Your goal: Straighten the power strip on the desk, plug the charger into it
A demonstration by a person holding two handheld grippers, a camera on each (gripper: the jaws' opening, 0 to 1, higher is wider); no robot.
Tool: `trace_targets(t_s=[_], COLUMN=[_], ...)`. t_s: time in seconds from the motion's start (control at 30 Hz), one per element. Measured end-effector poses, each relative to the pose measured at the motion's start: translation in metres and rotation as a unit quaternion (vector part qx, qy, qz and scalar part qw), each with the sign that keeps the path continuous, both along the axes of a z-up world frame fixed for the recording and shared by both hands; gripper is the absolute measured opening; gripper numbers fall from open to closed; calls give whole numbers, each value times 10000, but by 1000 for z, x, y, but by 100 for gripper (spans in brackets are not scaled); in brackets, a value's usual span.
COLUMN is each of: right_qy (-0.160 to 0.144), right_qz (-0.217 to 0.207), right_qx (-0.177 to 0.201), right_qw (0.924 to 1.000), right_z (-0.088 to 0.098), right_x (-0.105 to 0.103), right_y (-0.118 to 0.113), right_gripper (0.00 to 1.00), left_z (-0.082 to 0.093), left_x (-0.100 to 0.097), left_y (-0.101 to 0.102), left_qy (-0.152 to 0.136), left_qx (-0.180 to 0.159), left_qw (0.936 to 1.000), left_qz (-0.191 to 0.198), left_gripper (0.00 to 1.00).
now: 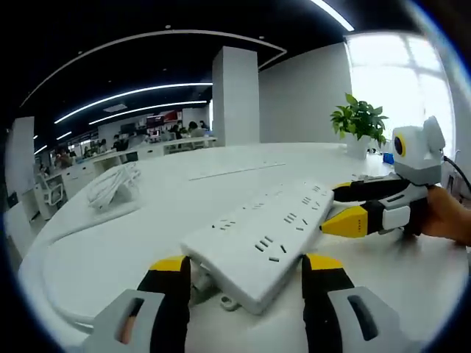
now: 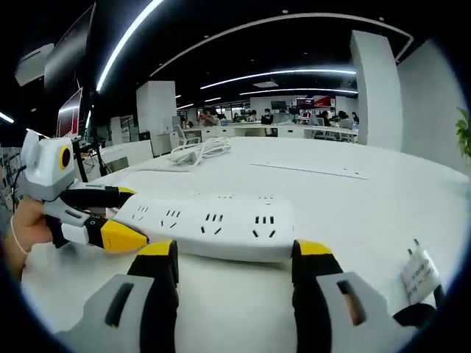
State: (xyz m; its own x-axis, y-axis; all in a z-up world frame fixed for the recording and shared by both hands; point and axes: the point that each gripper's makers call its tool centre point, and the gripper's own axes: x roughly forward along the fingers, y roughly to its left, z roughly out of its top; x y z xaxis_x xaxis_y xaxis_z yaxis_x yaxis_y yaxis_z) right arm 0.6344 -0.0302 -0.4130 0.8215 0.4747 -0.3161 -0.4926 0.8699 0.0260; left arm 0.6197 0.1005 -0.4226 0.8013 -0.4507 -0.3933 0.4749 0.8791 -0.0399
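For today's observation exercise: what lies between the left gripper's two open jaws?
In the left gripper view, the cord end of the white power strip lies between the left gripper's open jaws.

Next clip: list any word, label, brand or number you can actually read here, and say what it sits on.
No text can be read here.
White tag on the desk, right gripper view: dark print, too small and blurred.
Red sign at the back of the office: blurred.
Power strip: socket holes show, but no brand or marking I can make out.
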Motion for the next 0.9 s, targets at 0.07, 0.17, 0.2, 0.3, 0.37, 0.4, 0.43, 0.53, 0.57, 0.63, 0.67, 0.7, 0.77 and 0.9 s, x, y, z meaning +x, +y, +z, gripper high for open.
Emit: trace_targets(t_s=[0.07,0.17,0.2,0.3,0.37,0.4,0.43,0.53,0.57,0.63,0.67,0.7,0.77,0.9], right_qy=[17,27,29,38,36,32,30,26,31,87,33,-77,-314,-655], right_qz=[-107,-214,-241,-300,-337,-345,-352,-316,-256,175,319,331,388,637], right_qx=[36,61,60,69,61,48,49,42,30,46,25,-60,-303,-581], right_qw=[9999,9997,9997,9995,9994,9994,9994,9995,9997,9998,9995,9994,9983,9941], right_z=[0,1,1,1,1,1,1,0,0,1,3,7,12,16], right_x=[2,0,0,-3,-3,-3,-4,-6,-7,-13,-14,-13,-9,-2], right_y=[-2,-6,-6,-8,-9,-9,-9,-9,-8,2,4,2,-2,-6], right_gripper=[60,58,58,58,57,57,57,59,60,71,77,86,93,90], left_z=[0,0,0,0,0,0,0,0,0,3,4,5,-2,-1], left_x=[2,4,4,7,8,8,8,9,9,7,7,7,-2,-10], left_y=[-2,-5,-6,-7,-7,-8,-8,-8,-7,-6,-3,1,11,18], left_qy=[15,62,79,115,123,123,119,101,99,50,1,-104,20,-158], left_qx=[1,55,78,105,119,122,123,105,93,-73,-136,-96,285,497], left_qw=[10000,9998,9998,9995,9993,9993,9993,9992,9993,9997,9999,9999,9993,9979], left_qz=[-69,-161,-194,-281,-320,-336,-347,-361,-360,-237,-52,97,234,375], left_gripper=[61,62,62,62,62,62,62,62,61,61,62,65,68,72])
